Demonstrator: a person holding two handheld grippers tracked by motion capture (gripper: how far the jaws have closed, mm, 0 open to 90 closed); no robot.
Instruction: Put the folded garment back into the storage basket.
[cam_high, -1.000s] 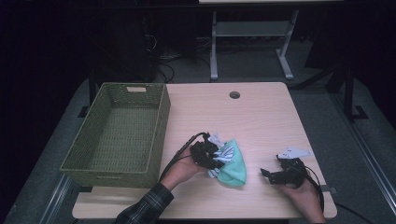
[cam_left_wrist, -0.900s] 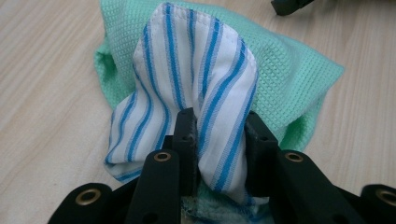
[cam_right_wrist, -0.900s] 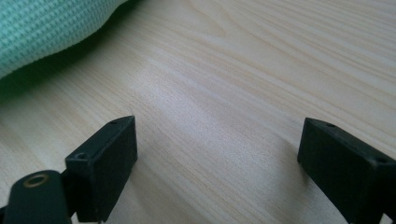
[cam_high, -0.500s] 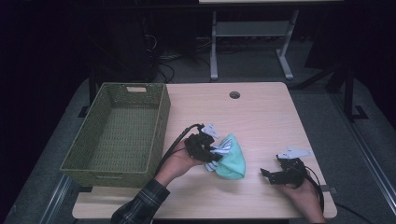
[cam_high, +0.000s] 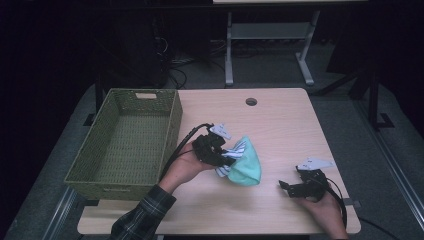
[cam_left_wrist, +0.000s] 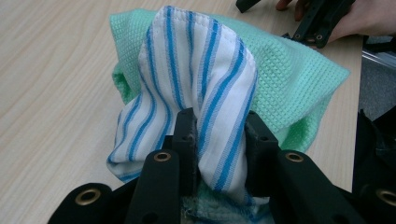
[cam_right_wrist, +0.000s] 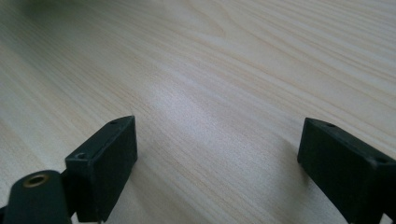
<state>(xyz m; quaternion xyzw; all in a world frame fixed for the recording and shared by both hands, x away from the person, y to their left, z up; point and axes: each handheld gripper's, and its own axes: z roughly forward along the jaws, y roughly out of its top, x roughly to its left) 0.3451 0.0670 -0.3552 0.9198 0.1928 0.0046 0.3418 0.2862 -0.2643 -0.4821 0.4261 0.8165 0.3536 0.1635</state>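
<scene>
1. Since the earlier high view, the left gripper (cam_high: 226, 159) has risen off the table and drawn a little toward the basket, and the cloths have come up with it; the right gripper (cam_high: 289, 187) has kept its place

2. Nearest the person, the right gripper rests low at the table's front right corner, its jaws spread wide with bare wood between them and nothing in their hold

3. In the left gripper view, the left gripper's jaws are clamped on a fold of the blue-and-white striped cloth (cam_left_wrist: 196, 88), which bulges up between and above the two pads

4. The mint-green waffle cloth (cam_left_wrist: 289, 79) lies behind and under the striped one, bunched against it; whether the jaws also pinch the green cloth I cannot tell

5. In the high view, the two cloths hang as one bundle at the left gripper's tips, roughly at the middle of the wooden table (cam_high: 280, 120), well apart from the right gripper

6. The green woven basket (cam_high: 85, 165) sits on the left side of the table, just beside the left hand (cam_high: 182, 167)

7. Farther off, a round cable hole (cam_high: 251, 102) sits near the table's far edge
</scene>
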